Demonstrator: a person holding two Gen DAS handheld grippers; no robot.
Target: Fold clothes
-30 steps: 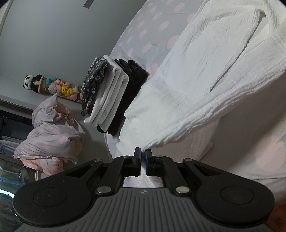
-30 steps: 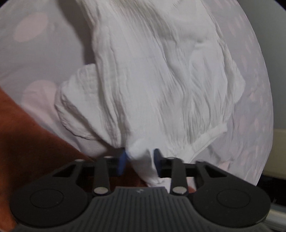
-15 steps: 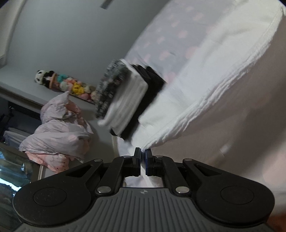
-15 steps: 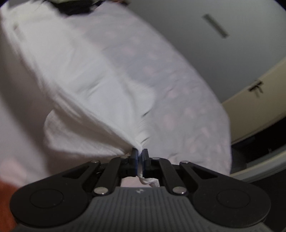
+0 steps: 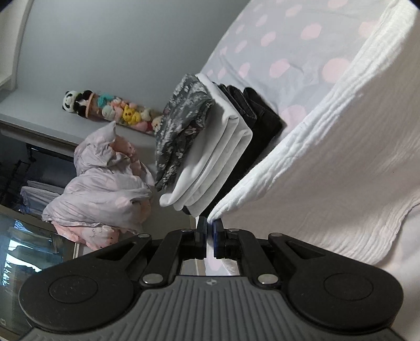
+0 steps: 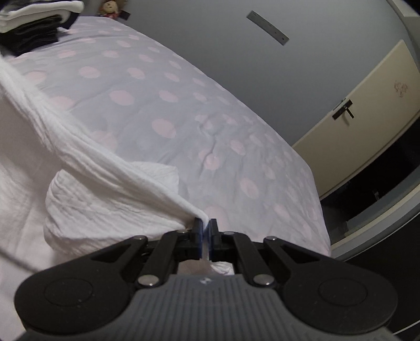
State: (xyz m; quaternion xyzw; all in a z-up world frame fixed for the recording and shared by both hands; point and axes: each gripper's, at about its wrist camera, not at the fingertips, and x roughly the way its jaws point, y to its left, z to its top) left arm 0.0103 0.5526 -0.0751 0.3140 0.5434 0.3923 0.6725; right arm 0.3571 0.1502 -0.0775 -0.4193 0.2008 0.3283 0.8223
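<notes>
A white crinkled garment is stretched over the polka-dot bed cover. My left gripper is shut on one corner of it. The garment also shows in the right wrist view, where my right gripper is shut on another corner, with cloth bunched behind the jaws. The garment hangs taut between the two grippers, lifted off the bed.
A stack of folded clothes, patterned grey, white and black, sits on the bed; it also shows in the right wrist view. A crumpled pink duvet and plush toys lie beyond. A cream door stands right.
My right gripper closed on the garment's corner and both grippers lifted and pulled the garment taut. The views swung from looking down at the cloth to looking across the bed.
</notes>
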